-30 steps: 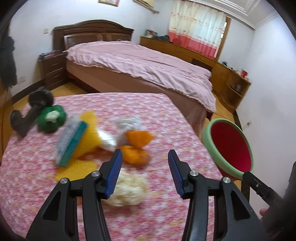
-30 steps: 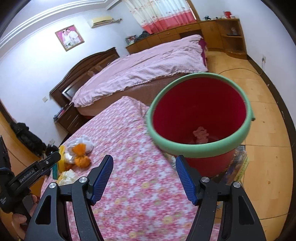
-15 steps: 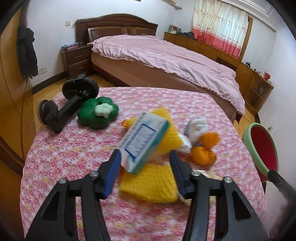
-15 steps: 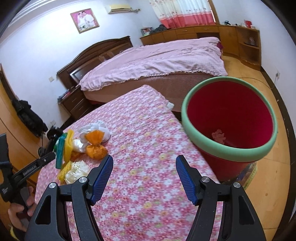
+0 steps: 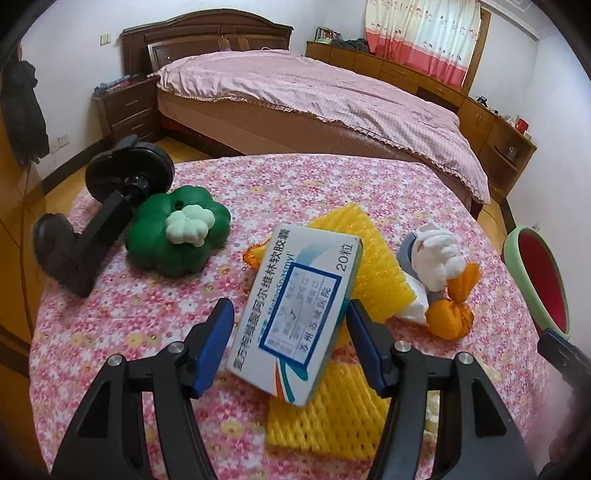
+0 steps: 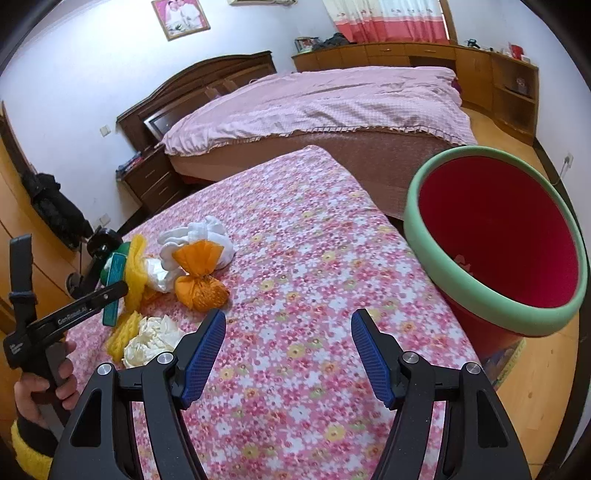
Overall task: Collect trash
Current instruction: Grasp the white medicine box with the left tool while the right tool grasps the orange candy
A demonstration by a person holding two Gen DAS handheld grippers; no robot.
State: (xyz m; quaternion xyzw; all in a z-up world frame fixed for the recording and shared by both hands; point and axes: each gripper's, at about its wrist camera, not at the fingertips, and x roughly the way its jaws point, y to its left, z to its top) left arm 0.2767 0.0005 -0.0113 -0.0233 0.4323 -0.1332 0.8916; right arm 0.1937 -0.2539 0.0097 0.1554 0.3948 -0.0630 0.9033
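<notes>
Table: round, under a pink floral cloth (image 5: 155, 310).
Green clover toy (image 5: 177, 230): on the cloth, far left side.
Black stand (image 5: 96, 218): touching the toy's left edge.
Bed (image 5: 317, 88): pink cover, behind the table.
Nightstand (image 5: 127, 109): left of the bed.
Curtain (image 5: 421, 35): far wall.
Framed photo (image 6: 181, 16): on the wall above the headboard.
</notes>
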